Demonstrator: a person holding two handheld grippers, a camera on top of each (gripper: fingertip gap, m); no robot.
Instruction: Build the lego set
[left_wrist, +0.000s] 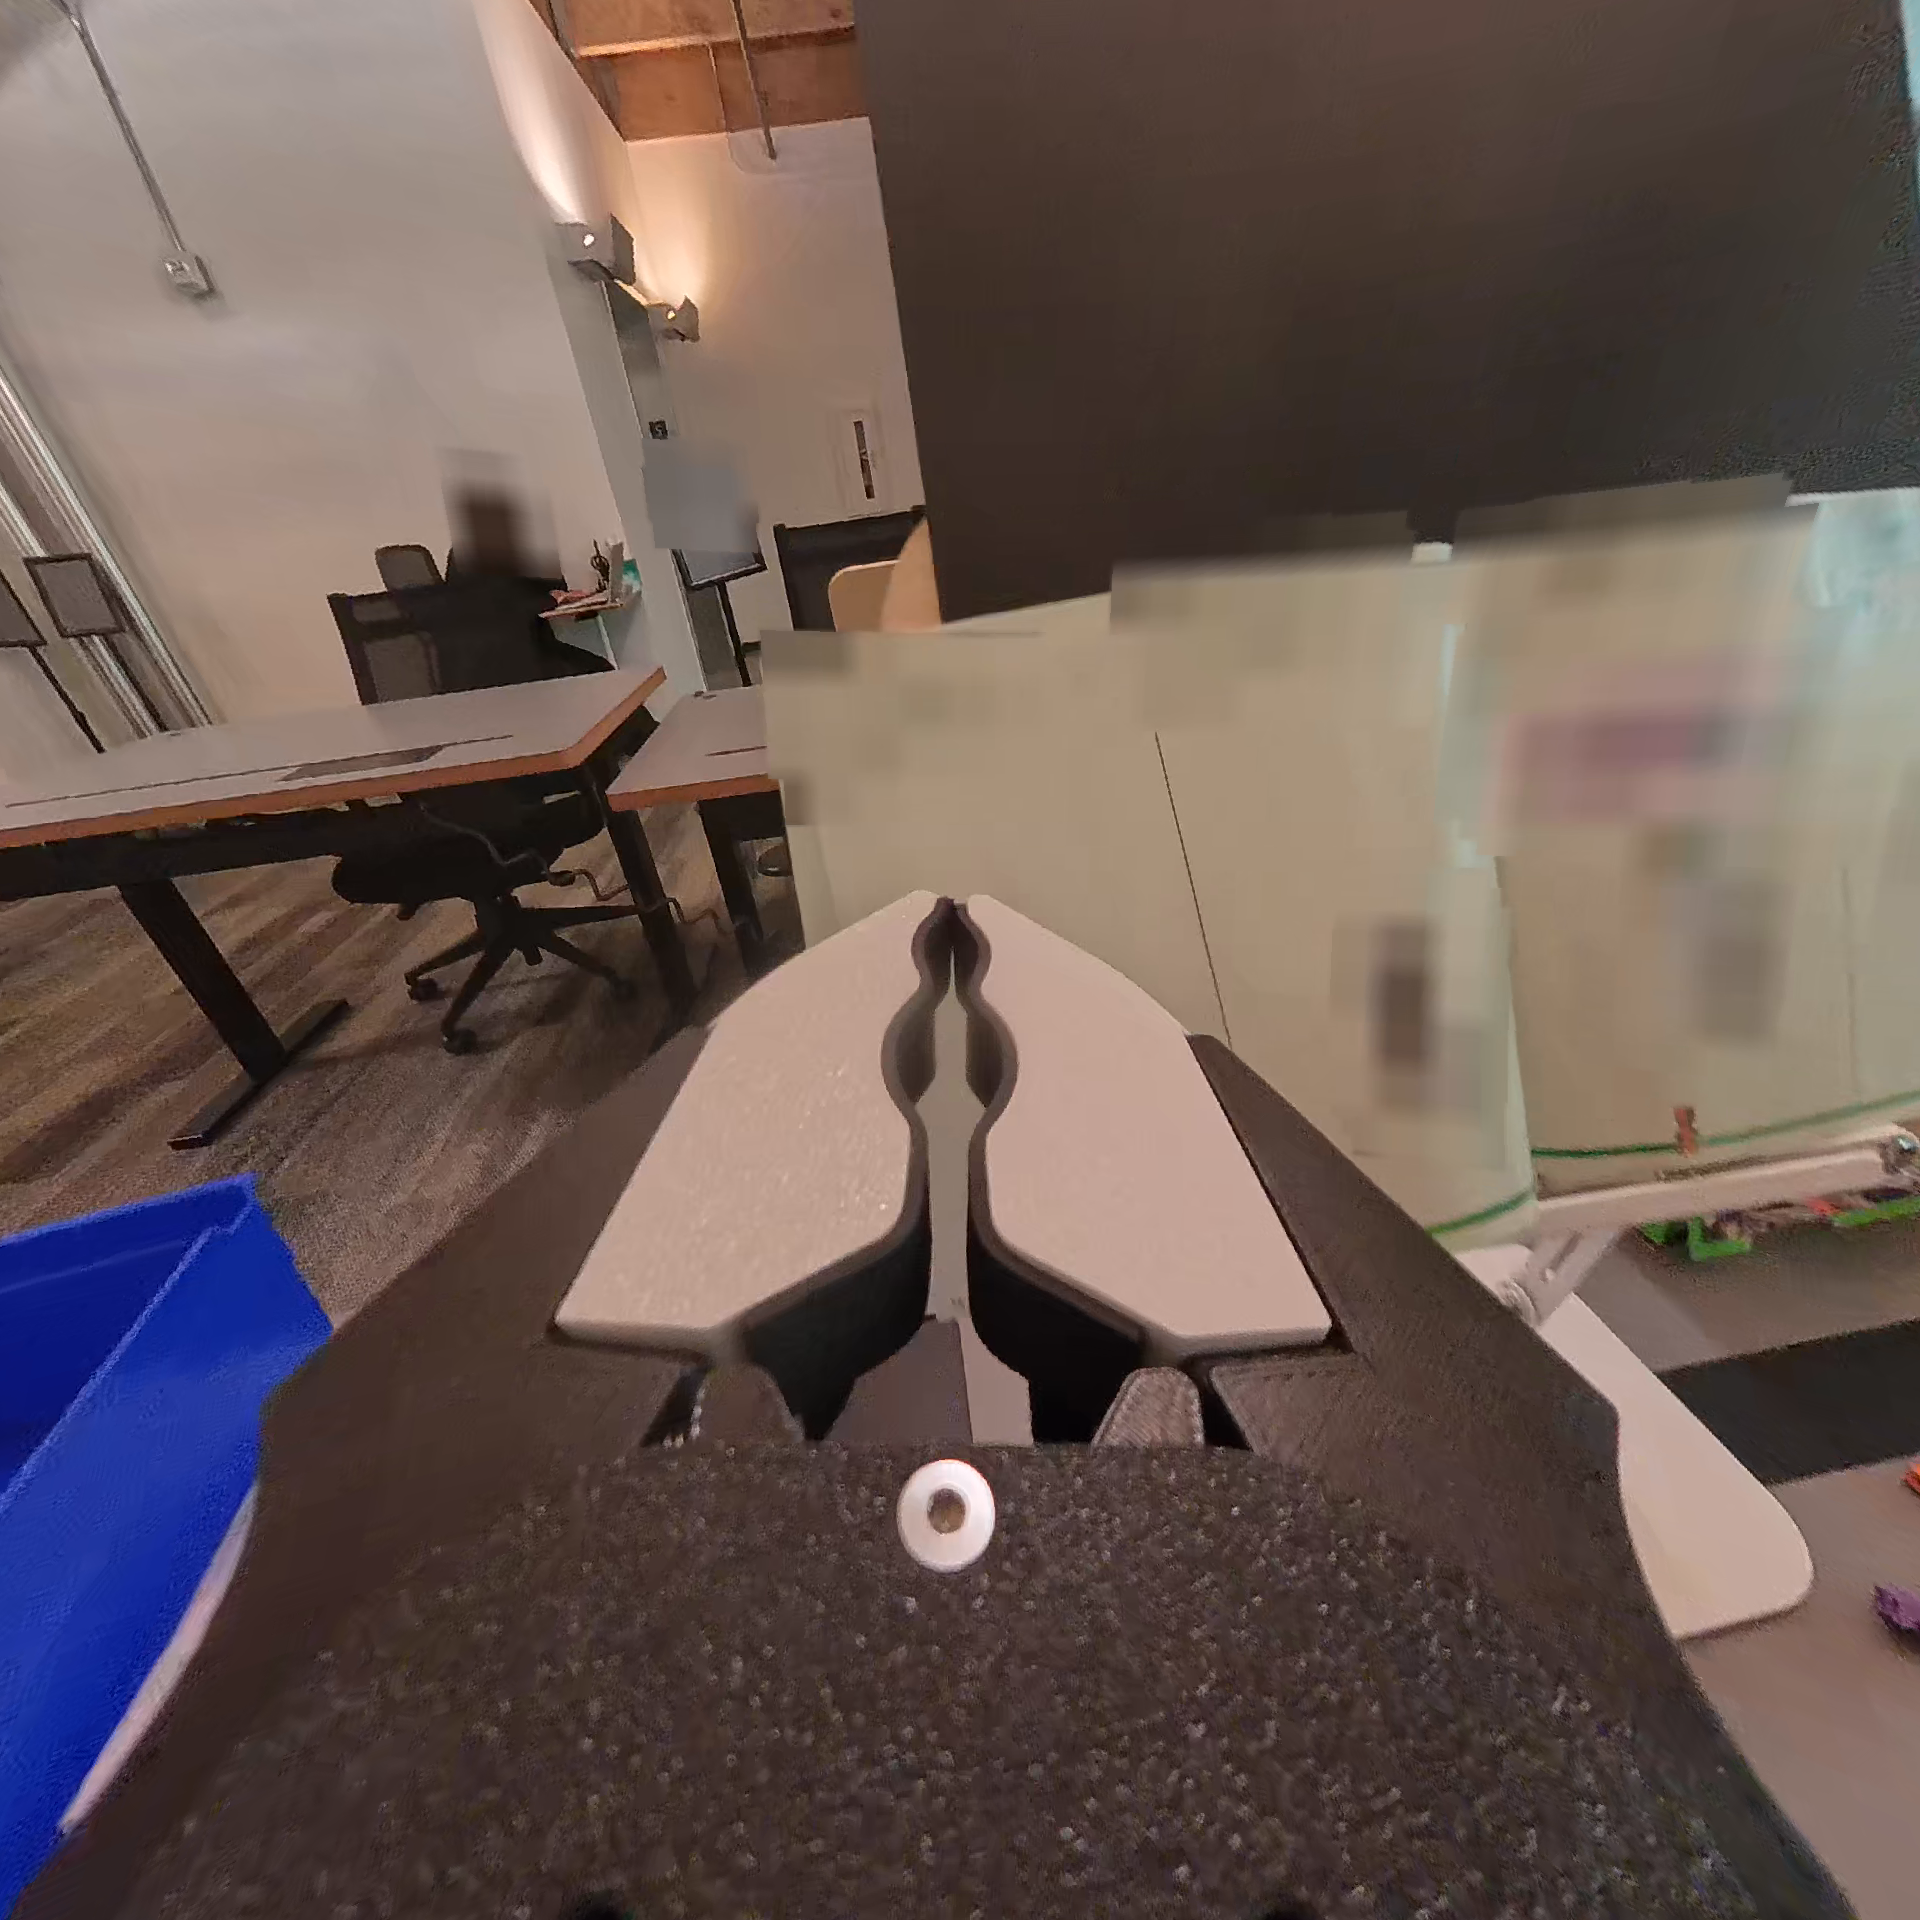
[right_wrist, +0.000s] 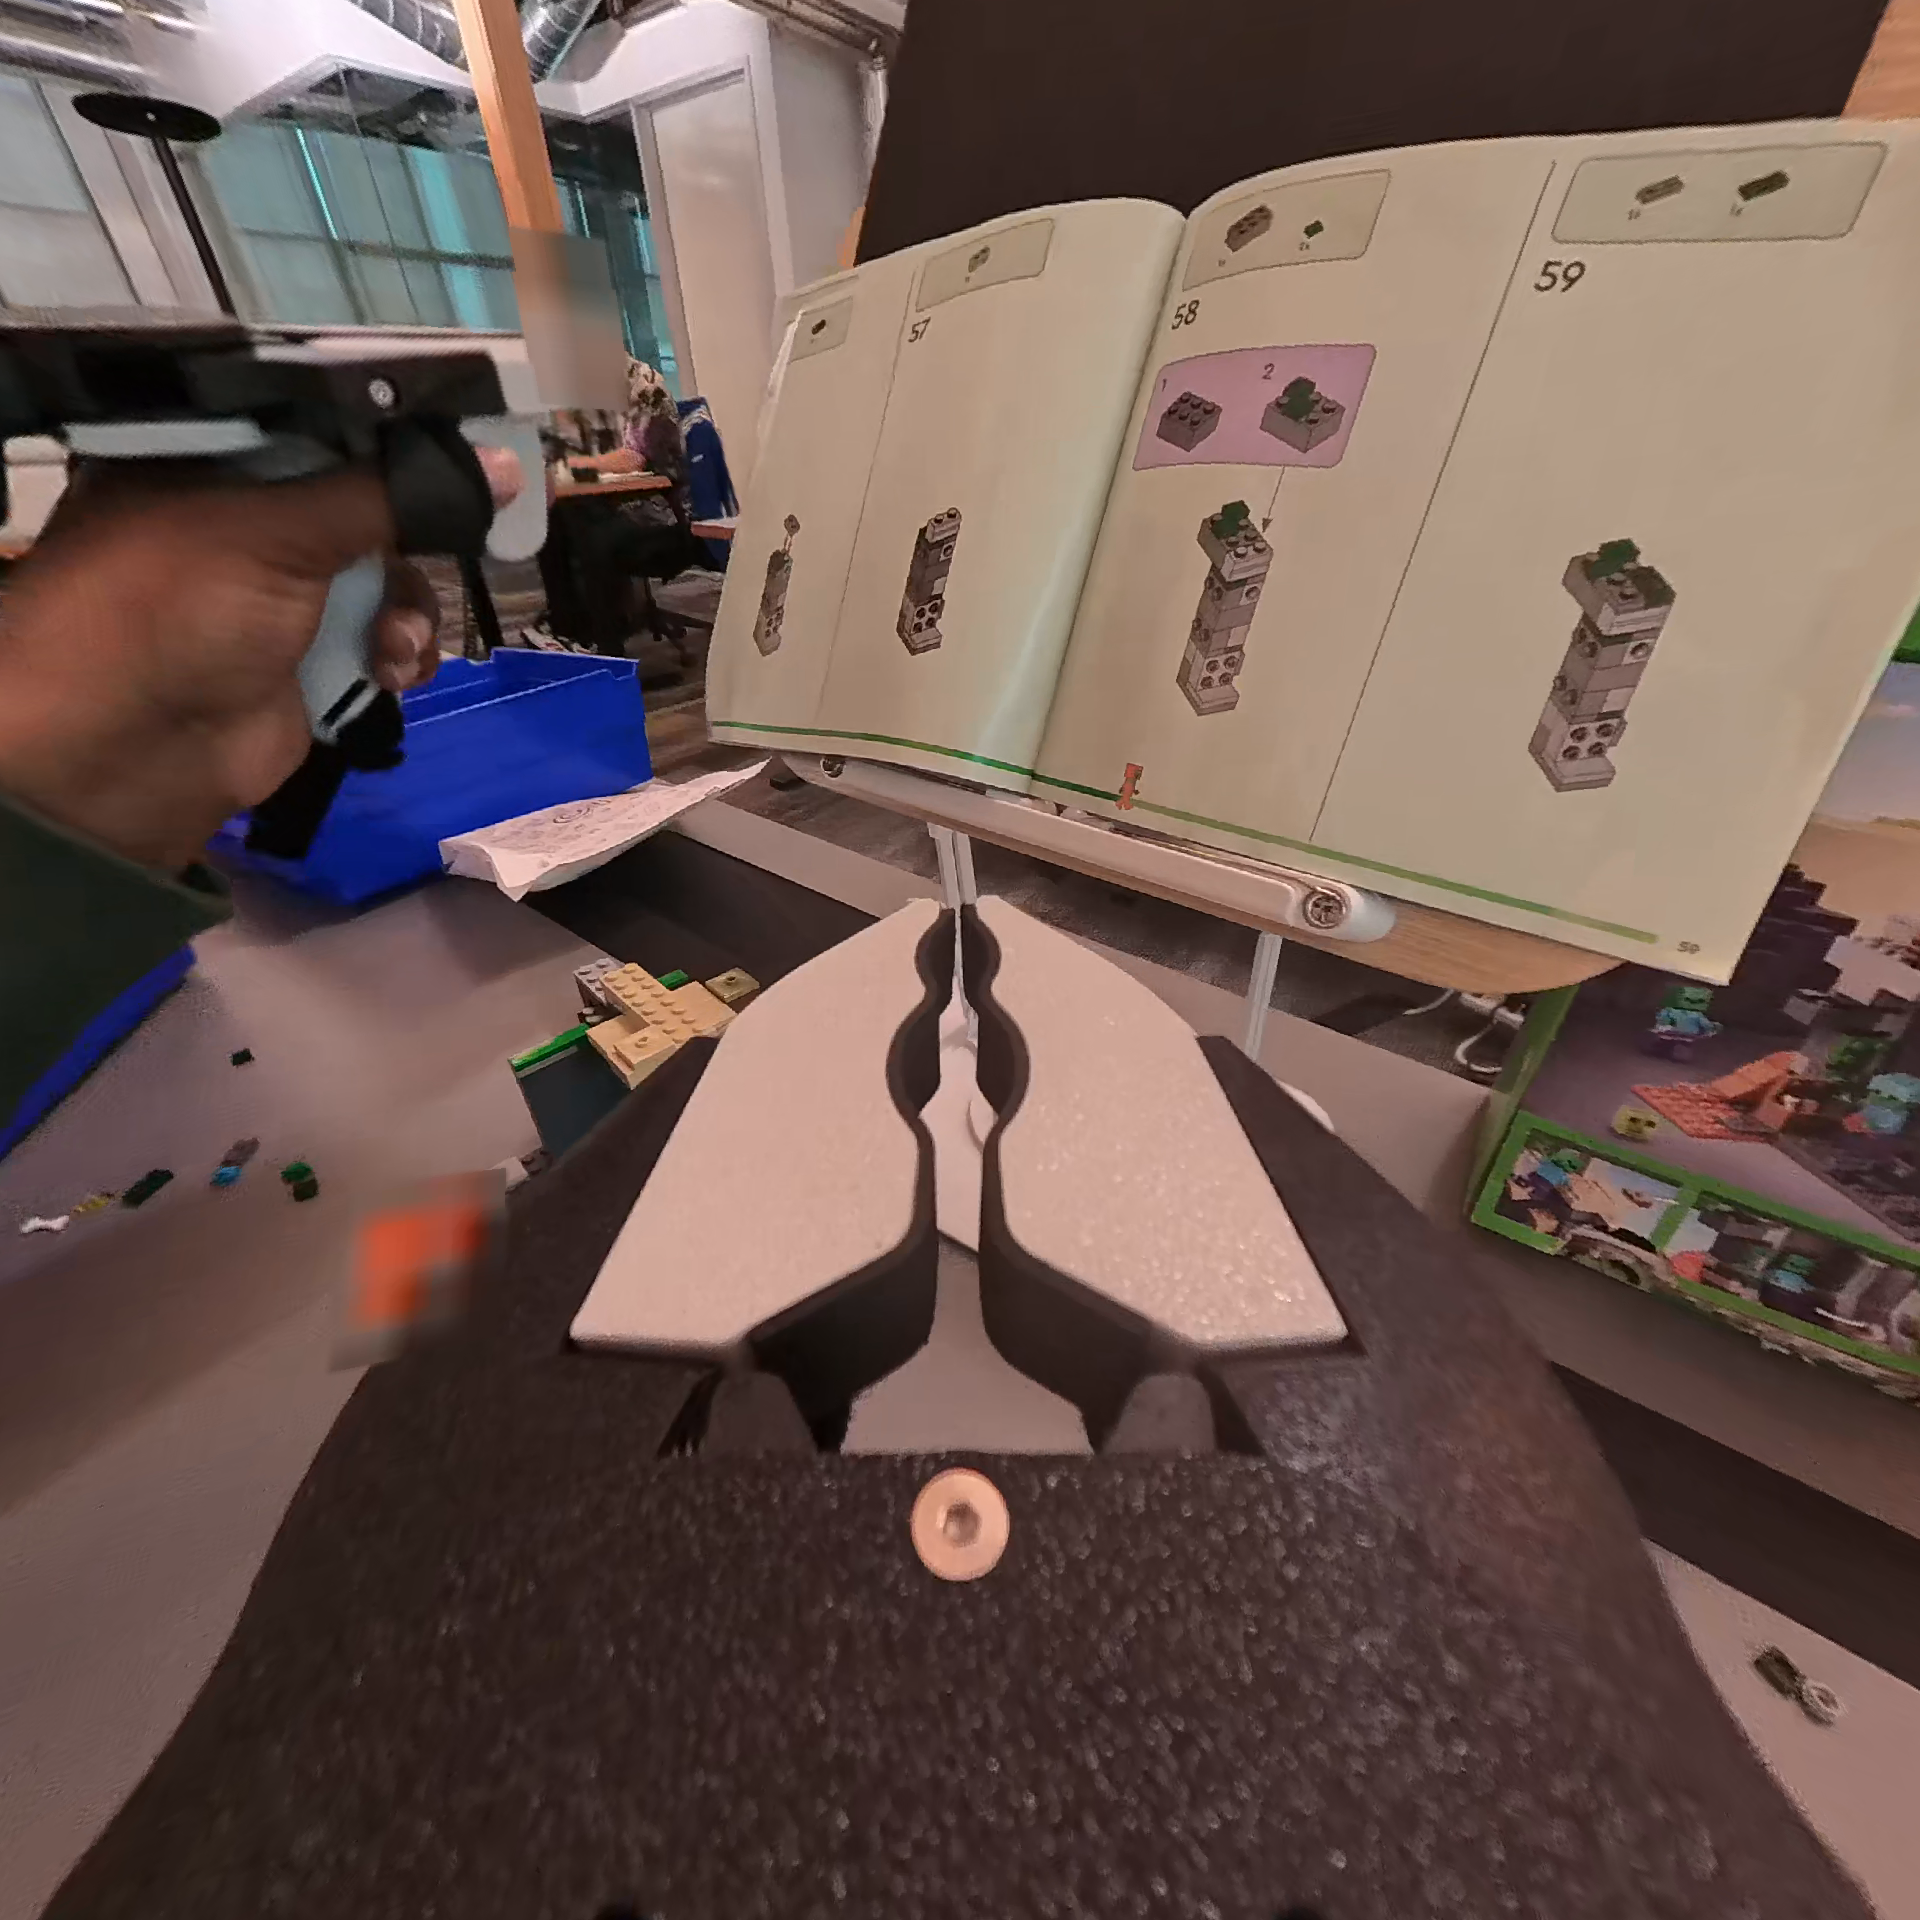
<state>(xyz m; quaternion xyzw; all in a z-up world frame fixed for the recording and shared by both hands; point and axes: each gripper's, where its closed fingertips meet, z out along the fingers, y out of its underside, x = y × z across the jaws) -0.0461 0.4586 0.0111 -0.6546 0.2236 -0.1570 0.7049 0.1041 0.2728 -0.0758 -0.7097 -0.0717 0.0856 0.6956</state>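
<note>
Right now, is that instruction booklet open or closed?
Open. The instruction booklet lies spread on a stand, two facing pages showing either side of the centre fold.

Left wrist view: sitting behind left gripper (left_wrist: 953, 914), facing the room, near the instruction booklet (left_wrist: 1351, 831). Right wrist view: sitting behind right gripper (right_wrist: 956, 914), facing the booklet above the bench (right_wrist: 260, 1403). Both are sharing booklet and blue bin (left_wrist: 125, 1351).

In the left wrist view, the booklet (left_wrist: 1299, 831) is blurred over, its pages unreadable, and a blue bin (left_wrist: 125, 1382) is cut off by the left edge. In the right wrist view, the hand (right_wrist: 156, 644) is motion-blurred, loose bricks (right_wrist: 156, 1184) are too small to tell, and the box (right_wrist: 1714, 1122) runs off the right edge.
</note>
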